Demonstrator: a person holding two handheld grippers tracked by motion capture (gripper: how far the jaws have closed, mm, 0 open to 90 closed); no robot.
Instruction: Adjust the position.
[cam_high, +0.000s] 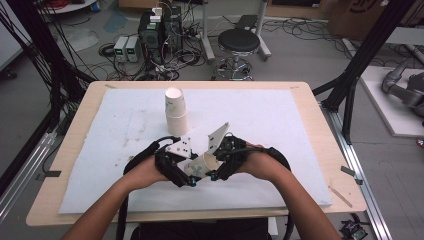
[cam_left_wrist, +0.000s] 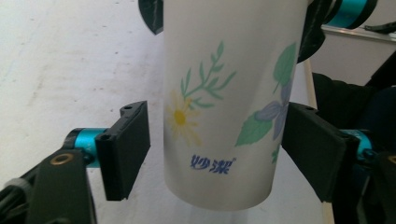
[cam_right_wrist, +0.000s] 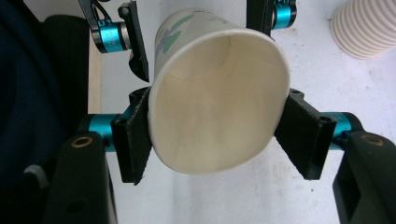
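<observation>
Paper cup (cam_right_wrist: 215, 93) clamped at its rim in my right gripper (cam_right_wrist: 217, 137) above the table; my left gripper (cam_left_wrist: 215, 149) straddles its base, unclosed. Uneven squeezing could crush it.

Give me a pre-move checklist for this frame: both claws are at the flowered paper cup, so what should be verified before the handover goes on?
1. Right claw grips the paper cup near its rim: ok; pads press both sides and the rim is squeezed oval.
2. Left claw has closed on the cup: not ok; the right-hand pad touches the wall, the left-hand pad stands clear of it.
3. Cup is off the white mat: ok in the left gripper view; its base hangs free.
4. Cup is empty: ok; the inside looks bare.
5. Stack of cups stands clear of both hands: ok; upright, farther up the mat.
6. Cup is undamaged by the squeeze: cannot tell.
</observation>
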